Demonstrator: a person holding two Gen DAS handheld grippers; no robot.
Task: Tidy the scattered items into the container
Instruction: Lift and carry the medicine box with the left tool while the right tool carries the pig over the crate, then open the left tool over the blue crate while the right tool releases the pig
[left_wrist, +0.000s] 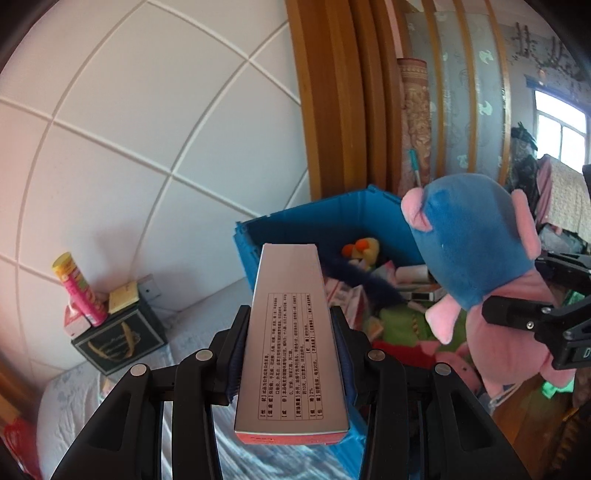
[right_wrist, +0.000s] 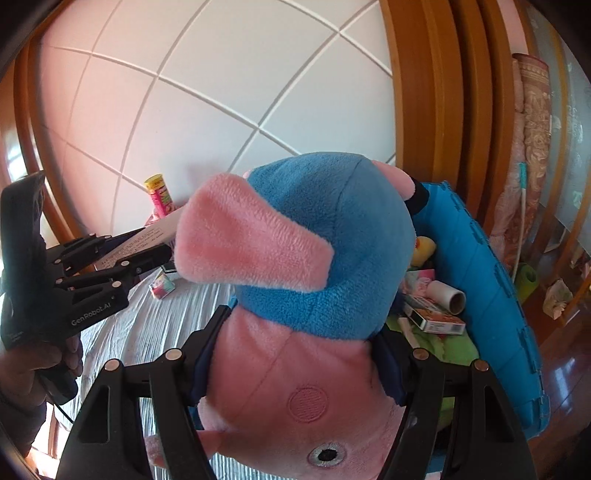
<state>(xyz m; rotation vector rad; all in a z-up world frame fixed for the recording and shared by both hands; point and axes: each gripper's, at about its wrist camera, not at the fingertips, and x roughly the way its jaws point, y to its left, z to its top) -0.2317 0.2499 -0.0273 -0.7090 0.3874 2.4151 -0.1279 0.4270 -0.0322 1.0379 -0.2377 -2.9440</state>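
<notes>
Fingers: L (left_wrist: 291, 354) pinch box (left_wrist: 290, 350), R (right_wrist: 295, 365) pinch plush (right_wrist: 306, 295), near bin rim (left_wrist: 314, 206).

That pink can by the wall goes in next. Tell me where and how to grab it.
Grip the pink can around its middle, coming in level from the open bed side. It stands upright on a dark box close to the wall, so its round sides are free for the jaws, though a small carton crowds its base.

Pretty clearly someone's bedroom at home: padded headboard (left_wrist: 140, 122), rumpled bed (right_wrist: 147, 325), wooden wardrobe (left_wrist: 332, 96), laundry by the window (left_wrist: 561, 122).
</notes>
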